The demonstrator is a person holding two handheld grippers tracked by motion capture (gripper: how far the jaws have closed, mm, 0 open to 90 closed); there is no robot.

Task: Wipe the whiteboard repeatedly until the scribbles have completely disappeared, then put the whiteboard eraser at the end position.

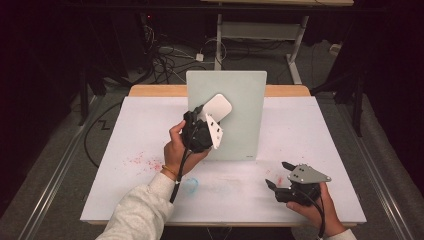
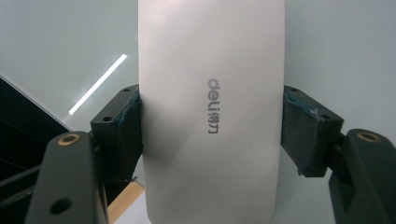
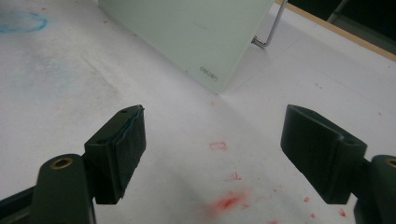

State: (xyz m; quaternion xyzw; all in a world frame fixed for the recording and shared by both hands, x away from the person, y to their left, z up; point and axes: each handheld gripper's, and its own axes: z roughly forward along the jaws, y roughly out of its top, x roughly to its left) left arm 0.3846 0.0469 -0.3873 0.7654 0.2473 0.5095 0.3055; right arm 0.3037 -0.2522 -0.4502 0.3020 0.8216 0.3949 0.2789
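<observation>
Clamping eraser [image 2: 212, 116] against board [image 1: 240, 95]: left tool [image 1: 212, 112] | right tool [image 1: 278, 174] agape, low

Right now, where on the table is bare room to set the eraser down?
Free: left of the upright board past the red smudges, and right of it above the right gripper. Crowded: in front of the board, where the left gripper holds the eraser.
</observation>
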